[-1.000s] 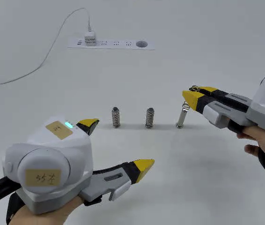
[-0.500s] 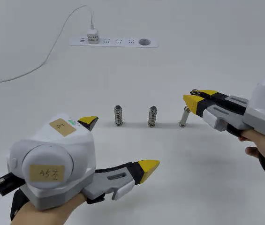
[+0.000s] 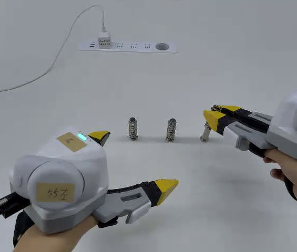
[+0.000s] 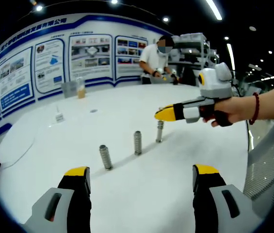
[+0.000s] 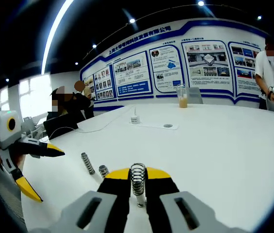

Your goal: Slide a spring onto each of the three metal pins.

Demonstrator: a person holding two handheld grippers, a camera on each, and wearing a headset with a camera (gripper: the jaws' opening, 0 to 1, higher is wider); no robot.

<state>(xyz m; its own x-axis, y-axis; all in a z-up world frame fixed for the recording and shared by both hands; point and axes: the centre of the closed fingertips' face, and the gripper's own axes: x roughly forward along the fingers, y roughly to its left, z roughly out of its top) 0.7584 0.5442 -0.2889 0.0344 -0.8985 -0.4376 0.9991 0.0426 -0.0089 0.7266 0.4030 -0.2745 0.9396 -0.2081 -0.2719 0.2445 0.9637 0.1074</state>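
White counter (image 3: 190, 205) carries three metal pins standing in a row. The left pin (image 3: 133, 128) and the middle pin (image 3: 171, 129) each wear a coiled spring around the shaft. The right pin (image 3: 205, 133) leans a little and its lower shaft is bare. The right tongs (image 3: 216, 112) reach in from the right at the top of this pin, jaws closed on a spring (image 5: 137, 178) that stands upright between the yellow tips. In the right gripper view the spring's lower end meets the pin's top, though how far it sits over the pin cannot be told. The left tongs (image 3: 133, 161) hang low over the near side of the counter, well apart from the pins, with jaws spread wide and nothing between them. At the far edge lies a white power strip (image 3: 132, 47) with a plug and a cable (image 3: 48, 71) trailing off to the left.
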